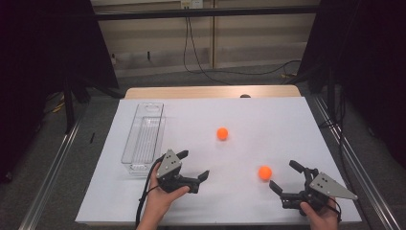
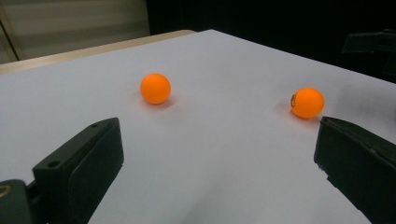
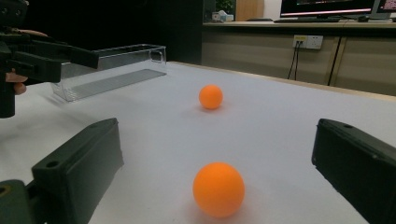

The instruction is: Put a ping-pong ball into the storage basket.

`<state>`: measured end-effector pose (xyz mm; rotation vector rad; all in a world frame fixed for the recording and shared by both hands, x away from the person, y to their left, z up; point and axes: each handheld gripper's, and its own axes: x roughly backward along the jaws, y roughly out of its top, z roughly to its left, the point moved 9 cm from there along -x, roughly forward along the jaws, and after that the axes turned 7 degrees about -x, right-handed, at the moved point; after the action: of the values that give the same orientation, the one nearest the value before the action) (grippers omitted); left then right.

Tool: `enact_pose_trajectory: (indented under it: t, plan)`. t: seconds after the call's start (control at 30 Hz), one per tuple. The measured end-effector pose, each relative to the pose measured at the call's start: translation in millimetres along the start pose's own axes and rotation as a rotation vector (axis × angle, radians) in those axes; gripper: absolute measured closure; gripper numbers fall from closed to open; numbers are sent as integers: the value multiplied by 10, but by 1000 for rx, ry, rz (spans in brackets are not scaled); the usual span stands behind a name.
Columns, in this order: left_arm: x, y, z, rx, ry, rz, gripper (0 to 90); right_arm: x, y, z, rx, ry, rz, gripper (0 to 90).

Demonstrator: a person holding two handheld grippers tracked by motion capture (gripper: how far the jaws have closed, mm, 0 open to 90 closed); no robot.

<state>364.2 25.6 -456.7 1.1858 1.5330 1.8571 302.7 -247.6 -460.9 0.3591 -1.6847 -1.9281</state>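
My right tongs point(image 1: 286, 176) are spread wide and grip nothing; the nearer smooth round orange ball point(image 1: 265, 172) lies just ahead of them, in line with the gap between their jaws, touching neither. My left tongs point(image 1: 193, 165) are likewise spread and bare. From them that ball sits ahead to the right and the second smooth orange ball point(image 1: 222, 133) ahead to the left, both apart from the jaws. The matte white counter point(image 1: 268, 115) stretches flat and bare around both balls, with open room between my two tongs and beyond them up to the far edge, where a strip of pale wood shows. Just behind my left tongs stands a long clear plastic bin point(image 1: 143, 135) with thin glossy walls, close to the counter's left edge.
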Motion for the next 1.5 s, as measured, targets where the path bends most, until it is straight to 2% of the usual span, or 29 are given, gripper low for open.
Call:
enact_pose_trajectory:
  t: [1.5]
  plan:
    - [-255,32,-178,-18,-51,35,18,10,12,-1,-3,2,-5,16]
